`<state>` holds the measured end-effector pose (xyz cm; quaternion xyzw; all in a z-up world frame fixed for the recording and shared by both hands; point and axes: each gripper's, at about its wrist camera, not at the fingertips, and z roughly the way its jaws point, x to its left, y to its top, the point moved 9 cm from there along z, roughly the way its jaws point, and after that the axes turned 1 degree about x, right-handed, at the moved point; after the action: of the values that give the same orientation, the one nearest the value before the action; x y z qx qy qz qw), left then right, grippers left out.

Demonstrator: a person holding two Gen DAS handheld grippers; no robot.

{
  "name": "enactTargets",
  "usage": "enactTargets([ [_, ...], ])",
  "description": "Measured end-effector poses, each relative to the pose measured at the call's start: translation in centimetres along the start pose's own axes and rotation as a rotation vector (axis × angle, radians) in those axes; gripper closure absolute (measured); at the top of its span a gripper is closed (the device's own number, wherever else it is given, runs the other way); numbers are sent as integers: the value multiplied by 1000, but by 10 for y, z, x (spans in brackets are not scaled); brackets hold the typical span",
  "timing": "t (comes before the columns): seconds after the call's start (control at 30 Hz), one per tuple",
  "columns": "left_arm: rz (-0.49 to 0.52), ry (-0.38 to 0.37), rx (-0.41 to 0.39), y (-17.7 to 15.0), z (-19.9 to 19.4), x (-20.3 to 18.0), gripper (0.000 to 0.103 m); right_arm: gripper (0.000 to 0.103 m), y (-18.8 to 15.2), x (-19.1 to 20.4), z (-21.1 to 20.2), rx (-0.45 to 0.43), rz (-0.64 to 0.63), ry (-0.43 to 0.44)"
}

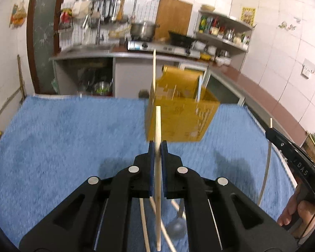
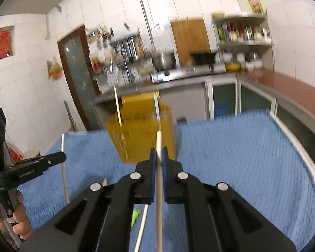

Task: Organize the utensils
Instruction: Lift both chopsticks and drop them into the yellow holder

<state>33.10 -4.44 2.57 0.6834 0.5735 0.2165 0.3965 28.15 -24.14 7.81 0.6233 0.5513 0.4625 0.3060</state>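
Faintly, "DAS" on right hand-held gripper [image 1: 271, 130]

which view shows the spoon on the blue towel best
The left wrist view. The metal spoon lies on the blue towel below the left gripper, its bowl and part of its handle showing. The right wrist view does not show it clearly.

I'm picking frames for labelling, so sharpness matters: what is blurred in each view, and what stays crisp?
Left wrist view: yellow box and towel motion-smeared; left gripper and its chopstick crisp. Right wrist view: box, towel and the background kitchen smeared more; right gripper and chopstick sharp. Both fisheye-bent.
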Motion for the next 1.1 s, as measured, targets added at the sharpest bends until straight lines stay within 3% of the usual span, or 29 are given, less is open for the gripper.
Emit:
enactTargets([
  [0.23,5,-46,-77,52,6,-23,98,97,55,5,3,-182,1,28],
  [0.67,39,4,-269,180,43,-38,98,97,143,31,40,-397,-36,75],
  [0.9,0,-16,-335,207,58,-32,98,97,159,41,52,-499,-53,93],
  [1.1,-14,-8,-406,208,67,-26,98,97,157,39,46,-653,-35,91],
])
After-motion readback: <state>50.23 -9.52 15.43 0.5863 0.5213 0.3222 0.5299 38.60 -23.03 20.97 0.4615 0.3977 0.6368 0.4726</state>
